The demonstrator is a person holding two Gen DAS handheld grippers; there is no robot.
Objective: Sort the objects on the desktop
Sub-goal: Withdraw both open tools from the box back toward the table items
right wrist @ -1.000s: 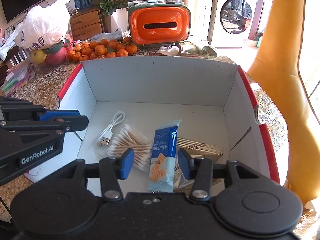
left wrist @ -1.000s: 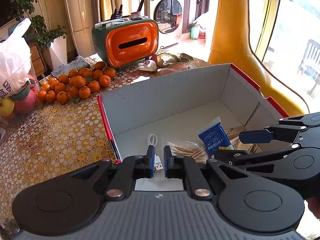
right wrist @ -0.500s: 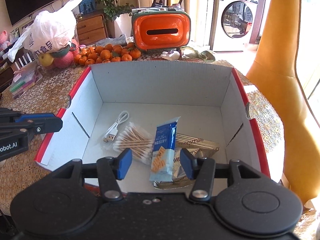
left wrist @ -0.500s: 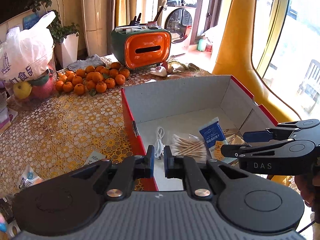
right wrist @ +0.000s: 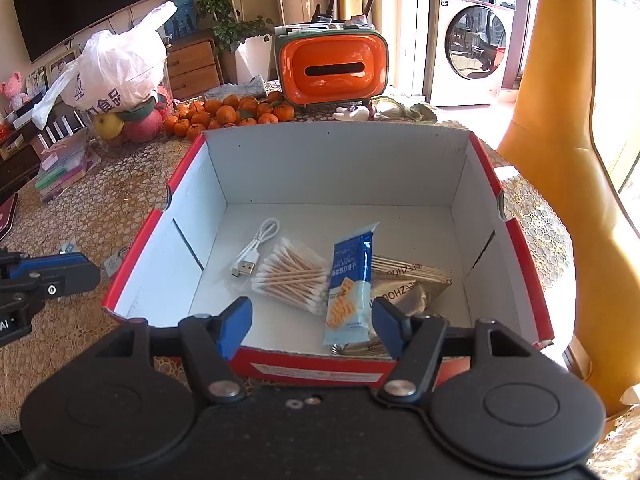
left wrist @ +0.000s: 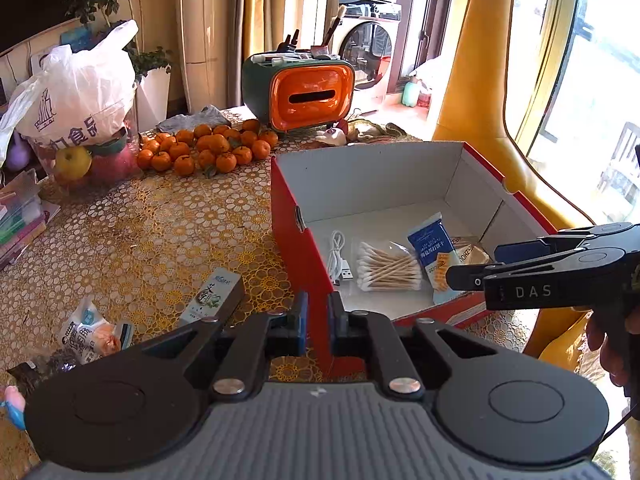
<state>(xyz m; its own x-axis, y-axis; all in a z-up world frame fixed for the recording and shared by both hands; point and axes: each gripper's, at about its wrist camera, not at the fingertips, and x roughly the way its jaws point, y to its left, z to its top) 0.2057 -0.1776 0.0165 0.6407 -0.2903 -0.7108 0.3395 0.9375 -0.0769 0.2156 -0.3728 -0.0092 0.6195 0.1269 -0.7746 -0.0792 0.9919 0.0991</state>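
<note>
At the far left a white plastic bag (left wrist: pixel 76 92) printed with Chinese characters is sitting over apples, and a pile of small oranges (left wrist: pixel 208 148) is lying beside it on the gold lace tablecloth (left wrist: pixel 132 232). Nearer, a crumpled snack packet (left wrist: pixel 90 334) and a small green-and-white carton (left wrist: pixel 212 296) with Chinese writing are resting on the cloth, just left of the left gripper (left wrist: pixel 318 316), whose blue-padded fingers are sitting nearly closed with only a narrow gap and nothing between them. Behind, an orange tissue box (left wrist: pixel 310 98) is standing at the table's far edge, a washing machine (right wrist: pixel 474 36) beyond it. The red cardboard box (right wrist: pixel 340 160) is holding a white USB cable (right wrist: pixel 254 252), a bag of cotton swabs (right wrist: pixel 294 276), a blue cracker packet (right wrist: pixel 352 284) with Chinese lettering, and a brown pack of sticks (right wrist: pixel 408 280) whose print is reading upside down. The right gripper (right wrist: pixel 312 322), marked "DAS" on its side, is hovering over the box's near wall, spread wide and empty. A yellow curtain (right wrist: pixel 560 120) is hanging at the right
</note>
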